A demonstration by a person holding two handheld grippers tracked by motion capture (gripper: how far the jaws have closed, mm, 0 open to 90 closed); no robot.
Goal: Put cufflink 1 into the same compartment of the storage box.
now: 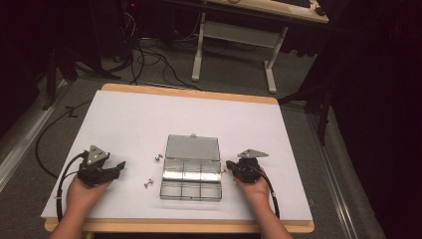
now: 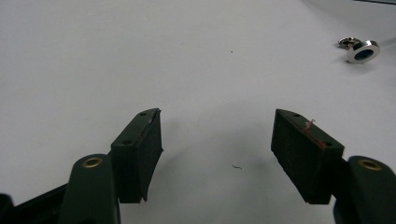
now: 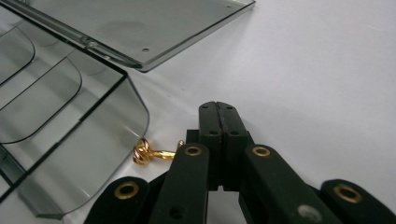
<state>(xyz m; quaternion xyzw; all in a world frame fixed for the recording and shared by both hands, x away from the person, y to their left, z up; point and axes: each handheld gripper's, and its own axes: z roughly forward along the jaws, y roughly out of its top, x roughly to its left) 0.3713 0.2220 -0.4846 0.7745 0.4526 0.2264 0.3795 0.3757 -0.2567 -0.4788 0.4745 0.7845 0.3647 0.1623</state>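
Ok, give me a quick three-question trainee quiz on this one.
1. True or false: the lid of the clear box is shut.
2. Which gripper has open jaws: A, the left gripper, or B, the right gripper?
3. What lies beside the right gripper's jaws, by the box's corner?
Key: 1 false, the lid lies open; 2 A; 3 a small gold knotted piece.

Open compartment box [image 1: 191,178] at table [image 1: 129,119] centre, lid [image 1: 192,147] laid flat behind. Two cufflinks [image 1: 158,158] left of box, one nearer than other. Knot cufflink [image 3: 148,151] just beside box's right wall, partly under right gripper [image 3: 218,116]. Left gripper [image 1: 119,166] far left.
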